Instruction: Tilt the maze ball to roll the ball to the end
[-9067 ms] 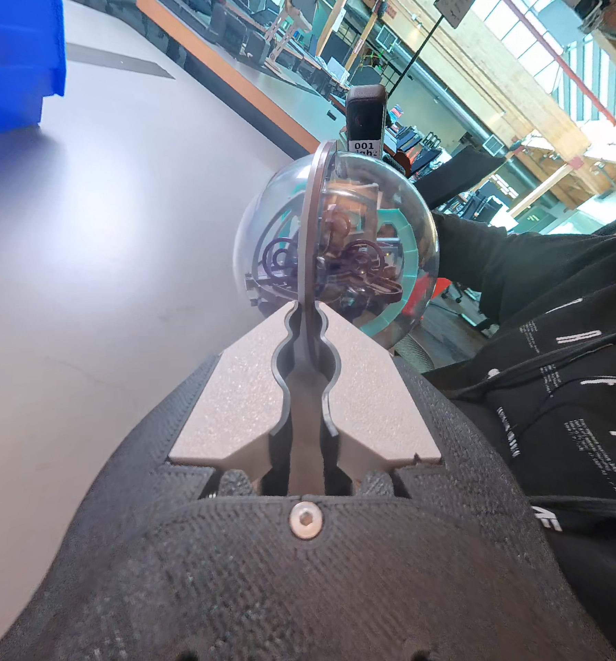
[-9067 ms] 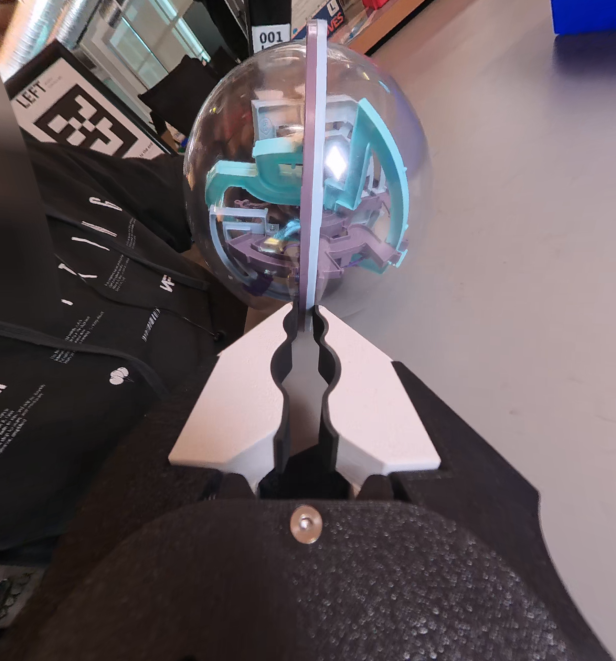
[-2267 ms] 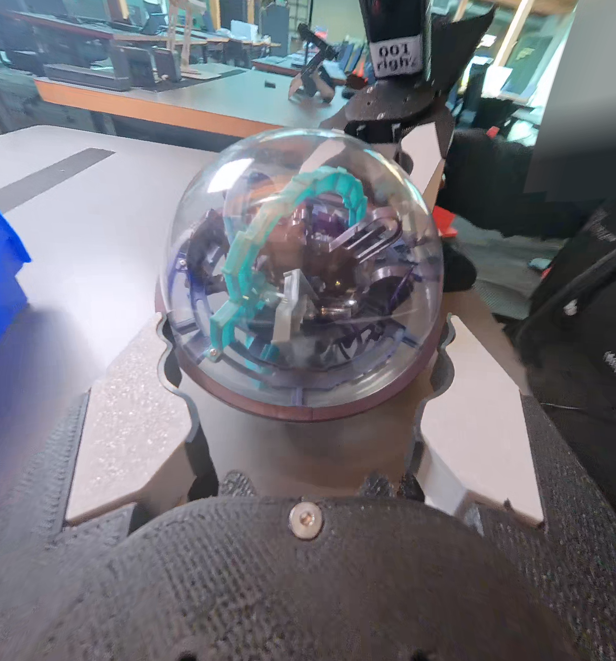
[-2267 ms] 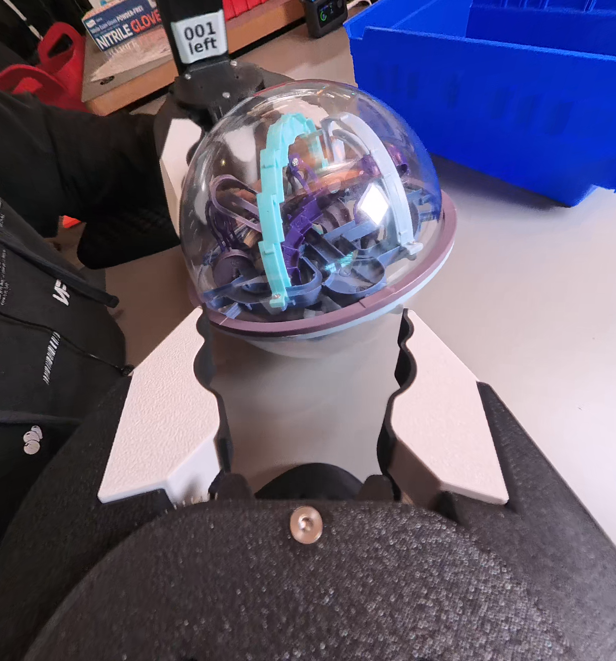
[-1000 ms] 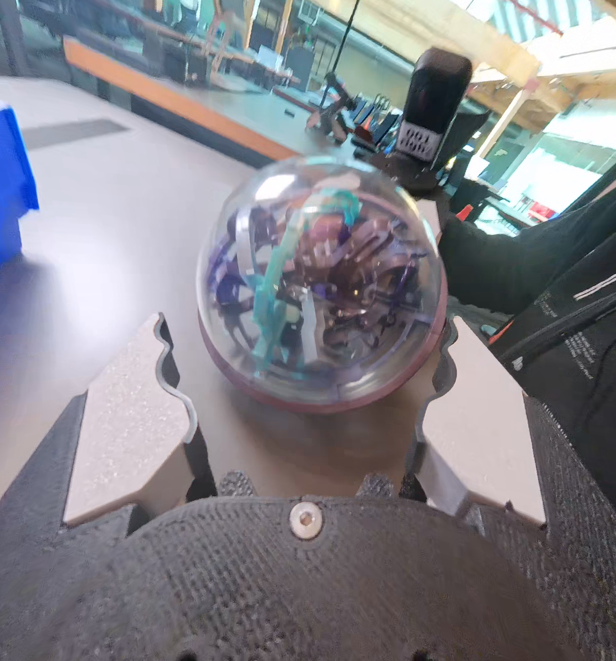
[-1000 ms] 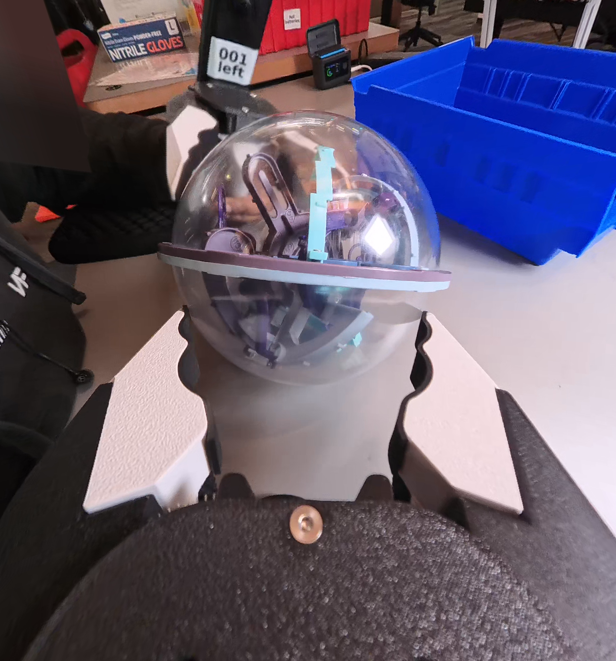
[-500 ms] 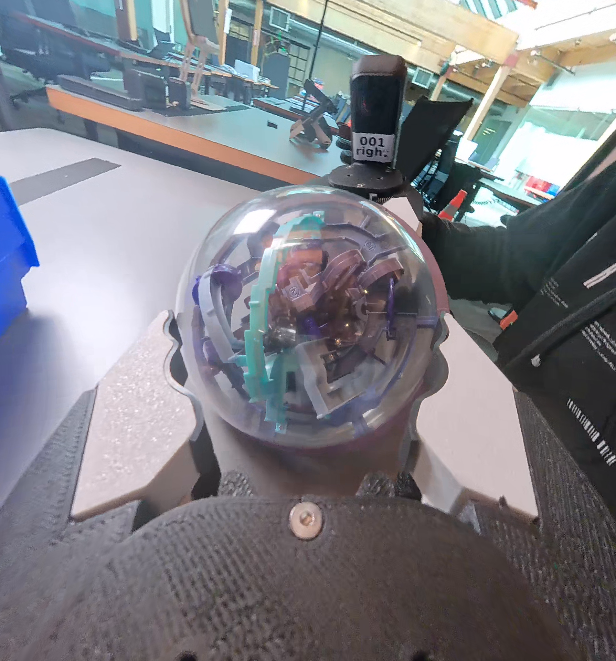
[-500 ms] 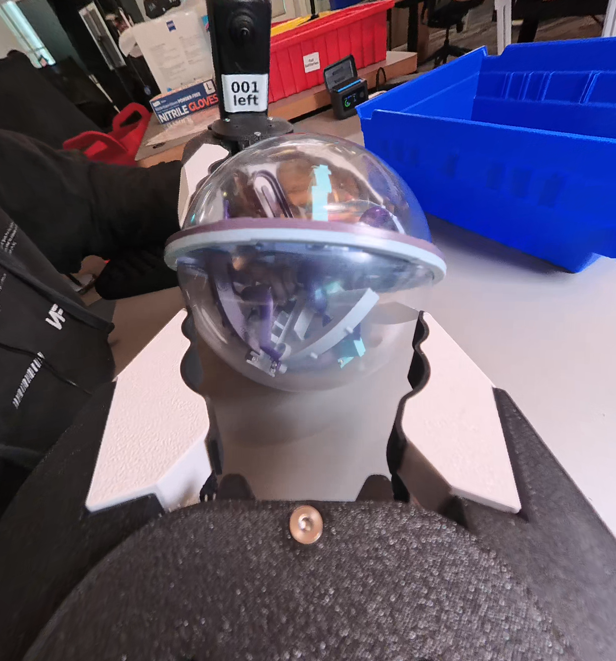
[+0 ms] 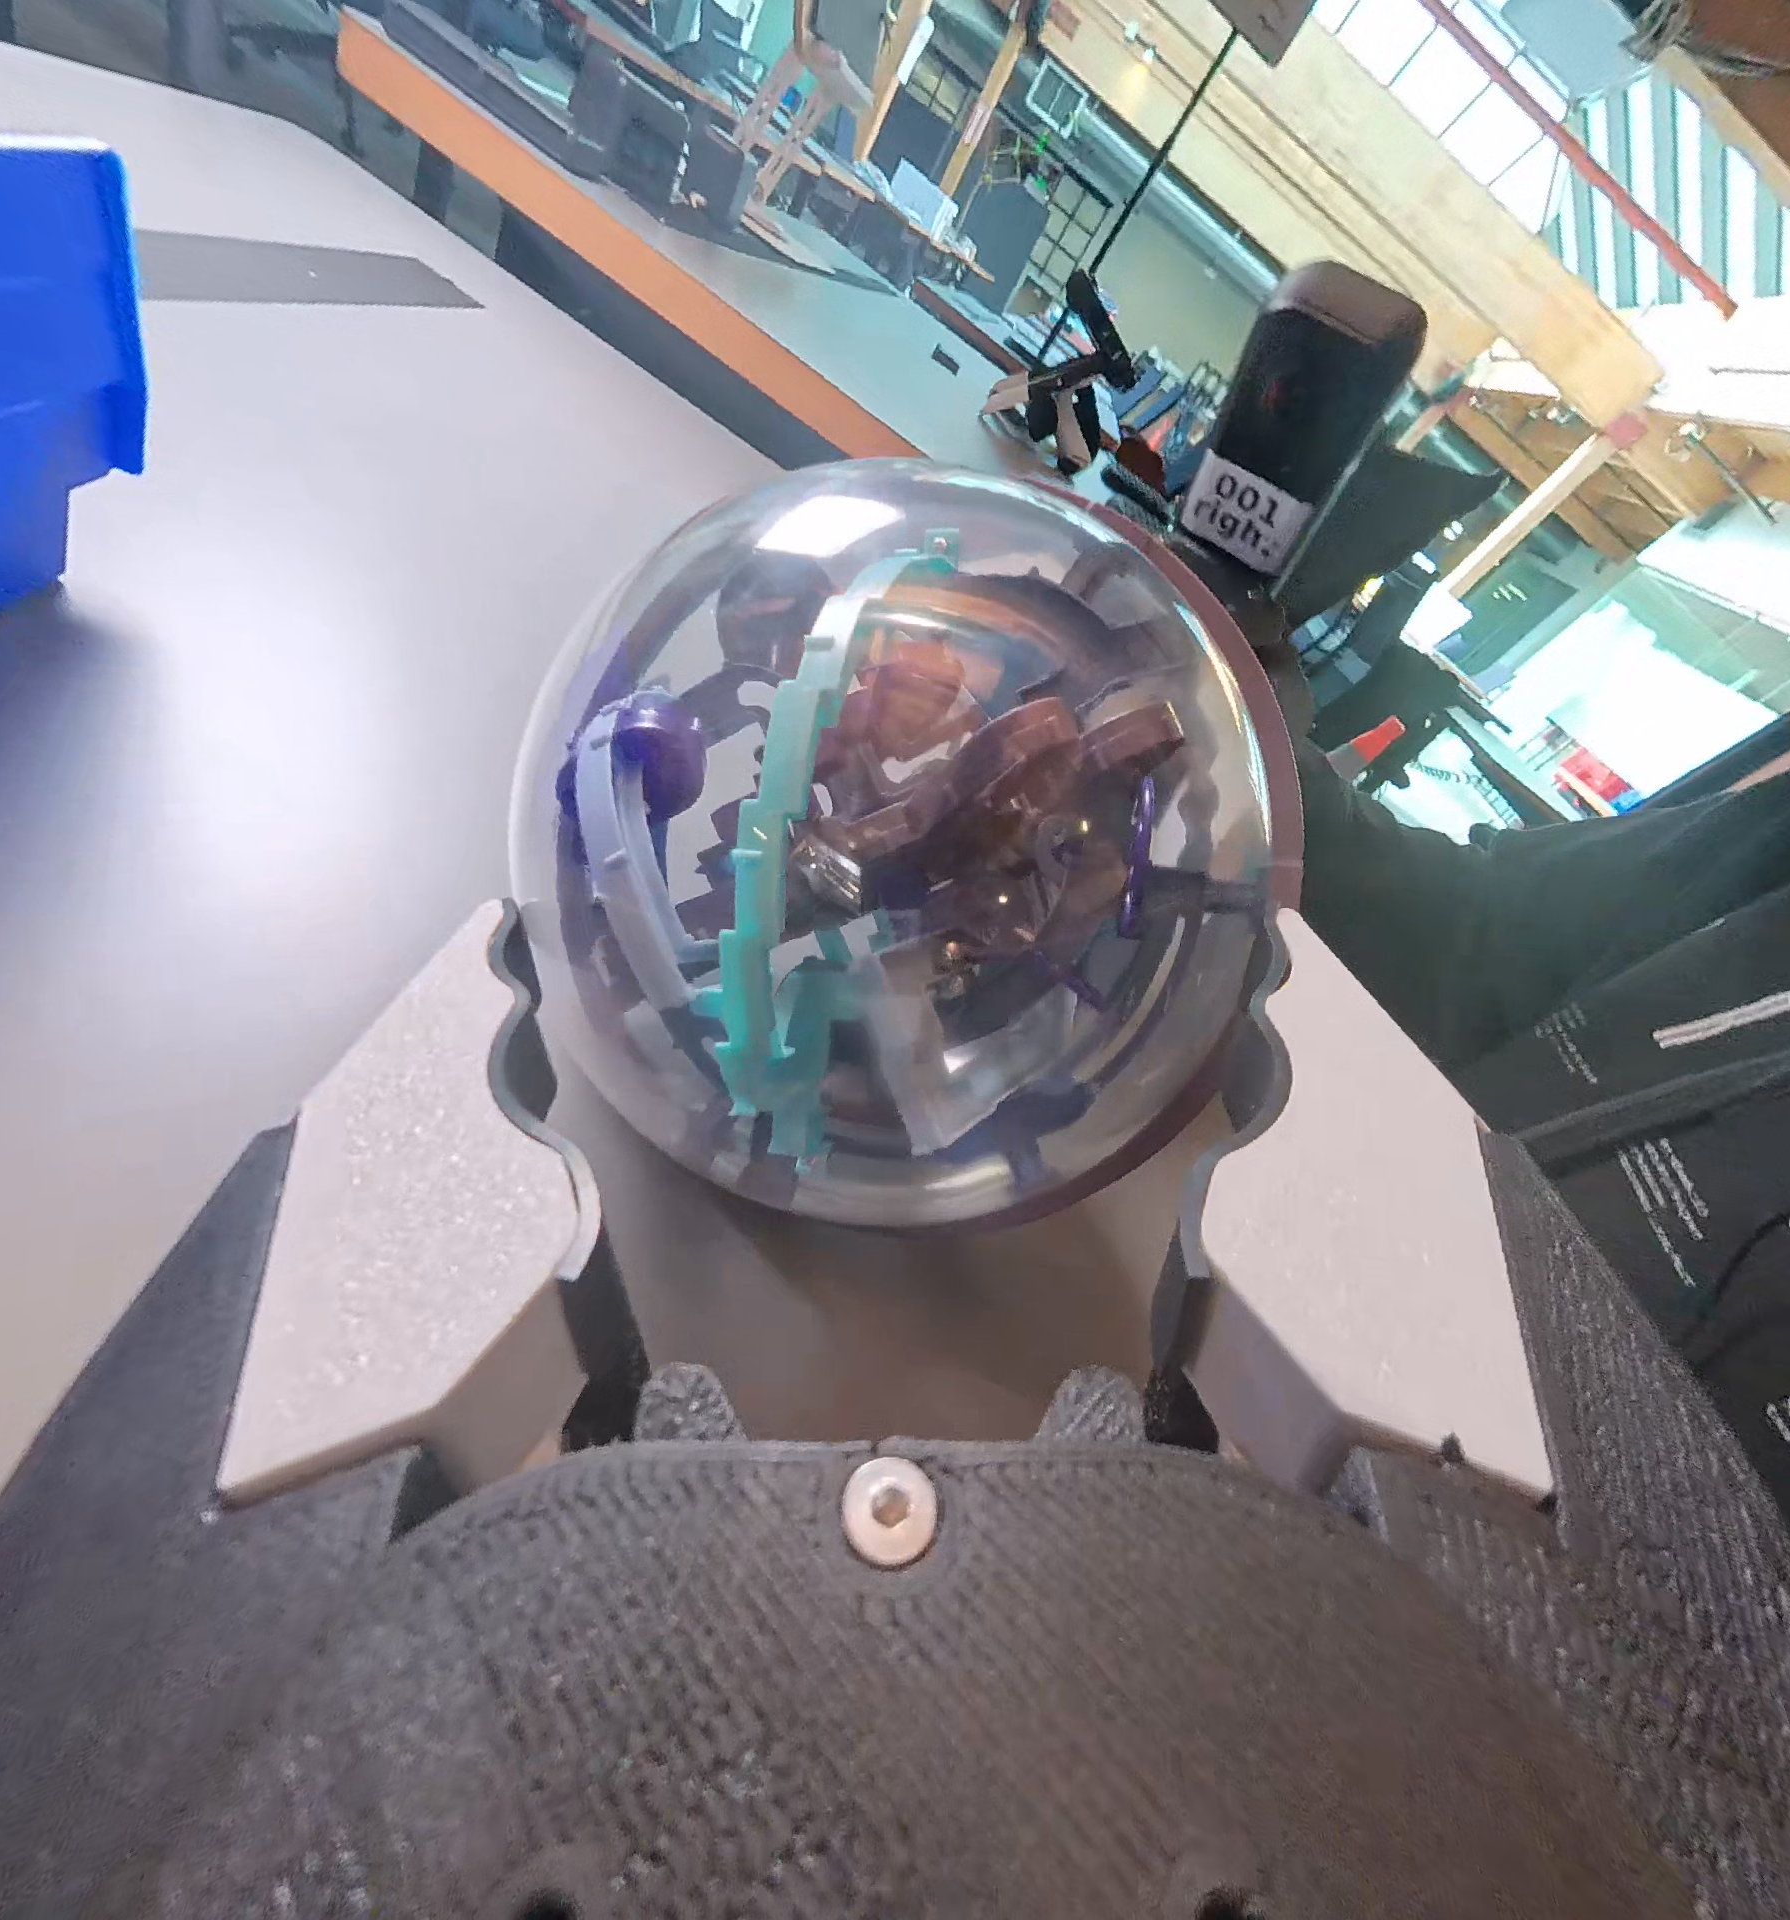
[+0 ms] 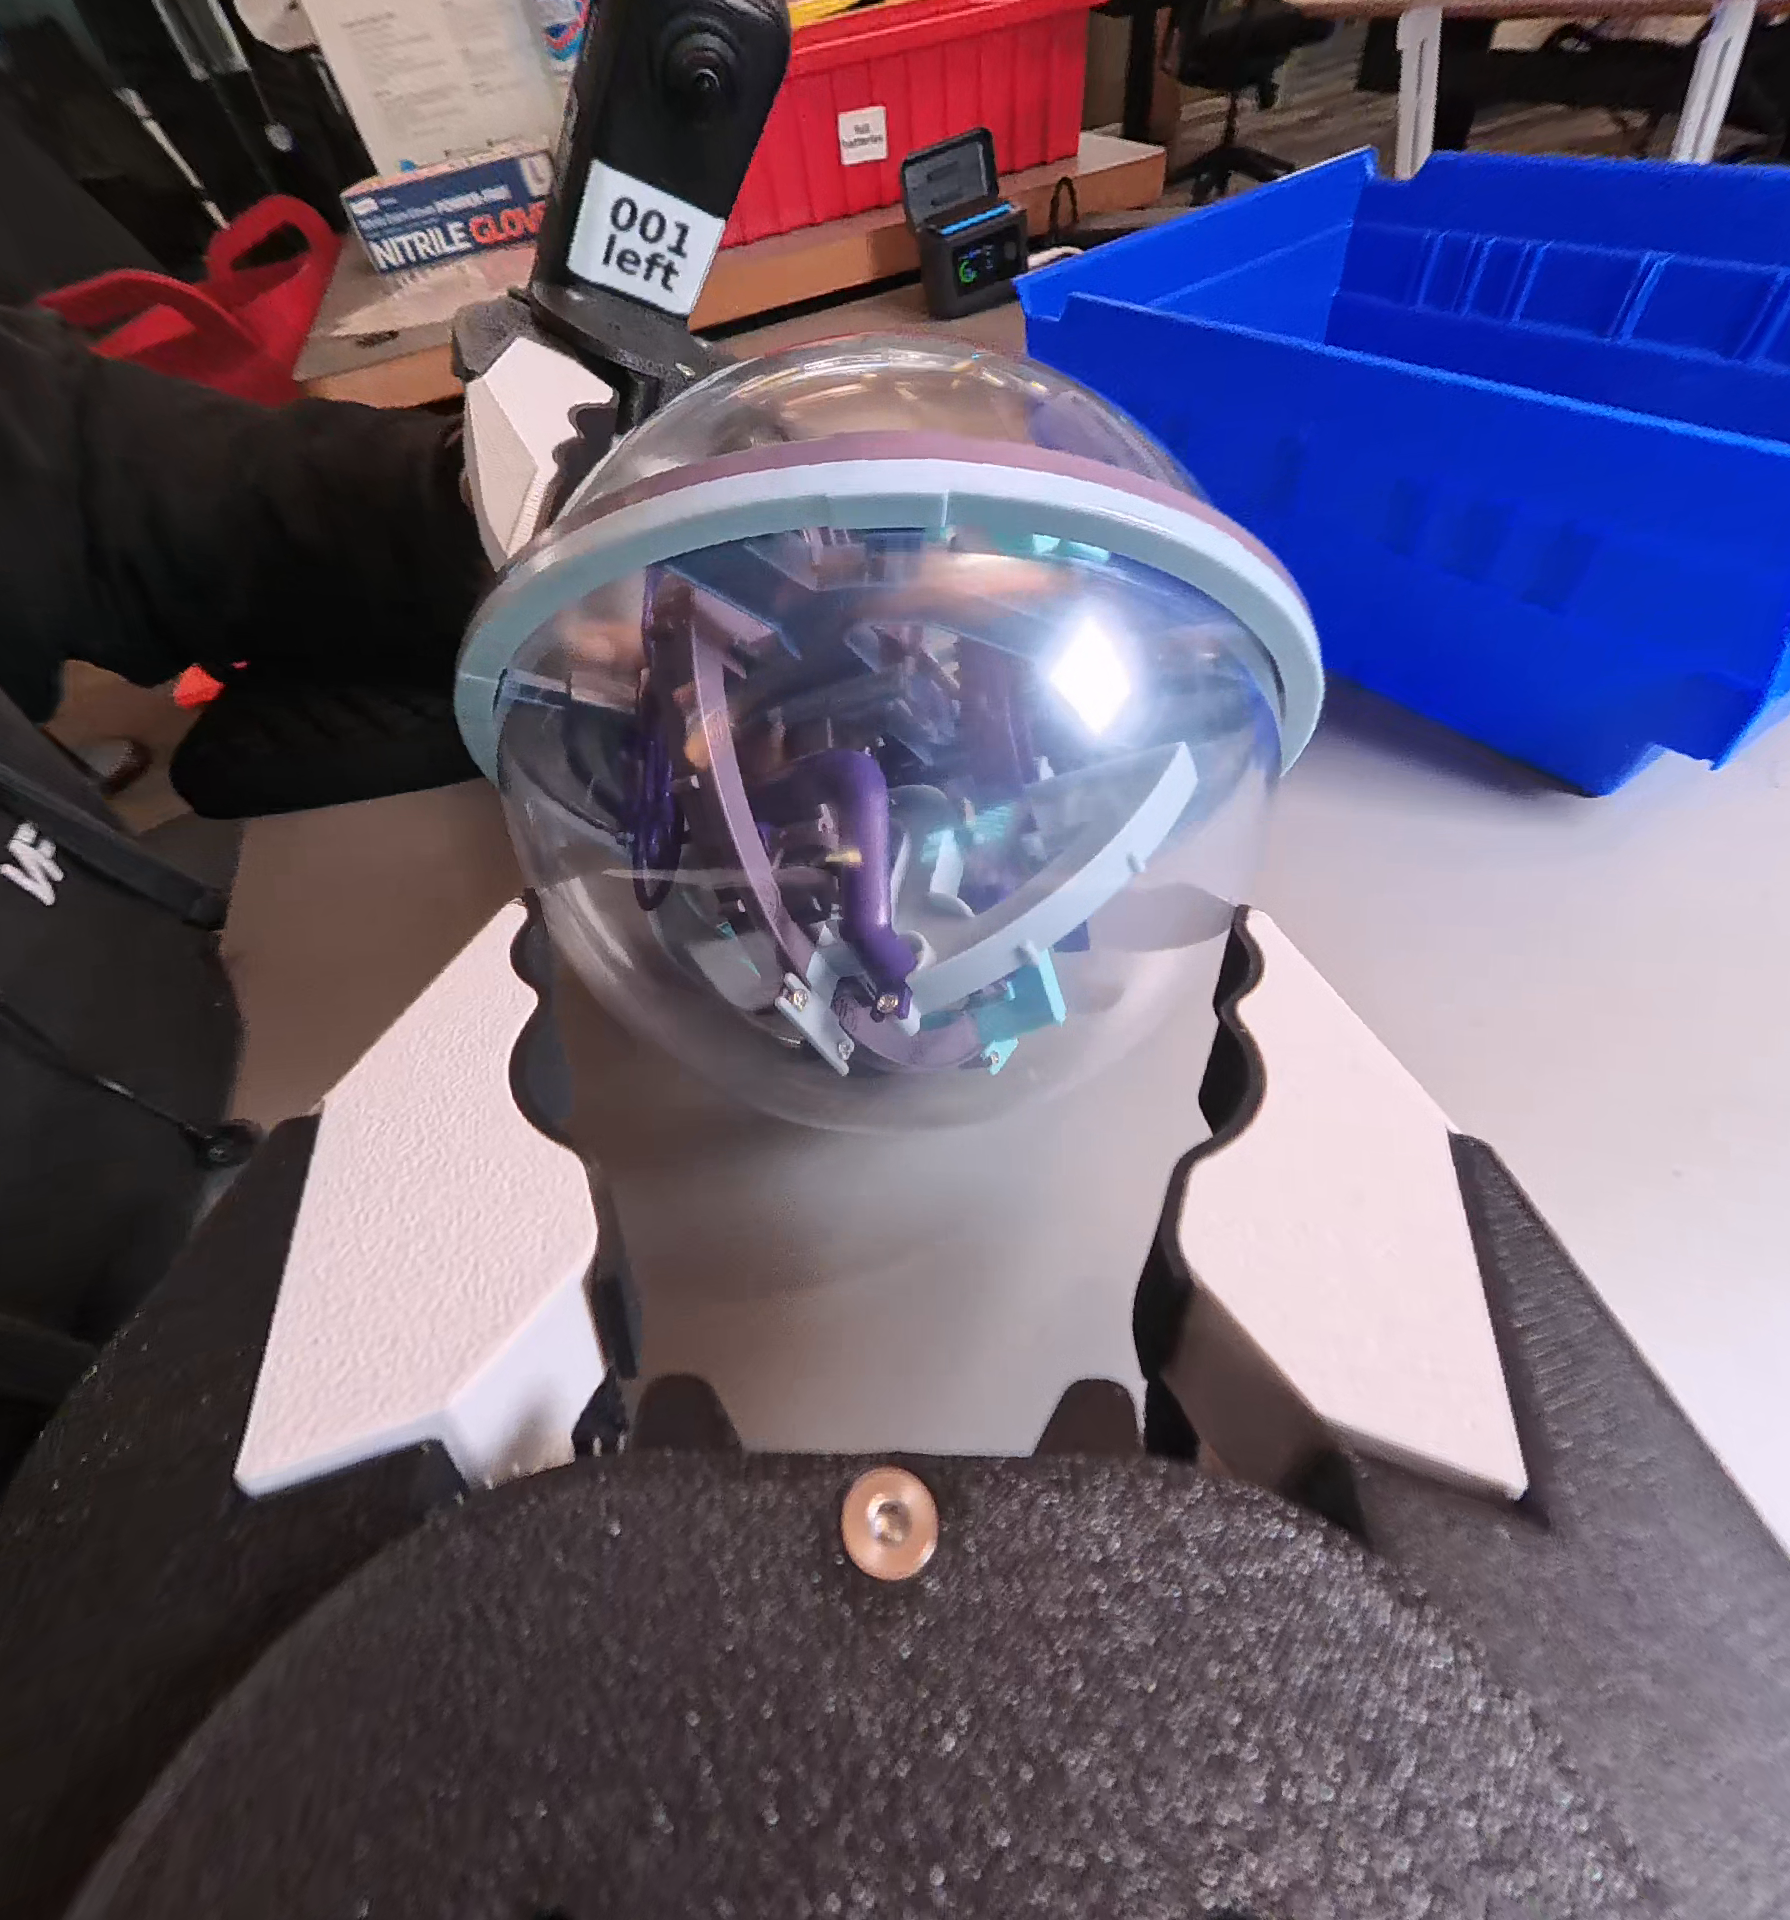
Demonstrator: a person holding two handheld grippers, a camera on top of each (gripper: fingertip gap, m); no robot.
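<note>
While raised clear of the grey table (image 10: 1545, 1039), hangs between two tongs set nose to nose. Grasping the maze ball (image 9: 891, 790) with the left gripper (image 9: 891, 925): fingers (image 9: 434, 1143) spread wide, pads pressed against the clear shell on either side. Grasping it likewise from the opposite side with the right gripper (image 10: 880, 925), pads snug against the lower dome.

Held at both ends, seemingly, for steering by a joint turn of the wrists, with no single grip left to carry a slick round shell alone. Tipped well over just now, with the seam ring (image 10: 870, 499) riding high and slanted in the right wrist view.

Cannot make out the small ball among the purple, teal and grey tracks (image 9: 766, 935), so cannot judge progress toward the end. Kept well apart from the blue bin (image 10: 1442, 468), probably for swinging room. Likely hazard: slipping out on any easing of either squeeze.
</note>
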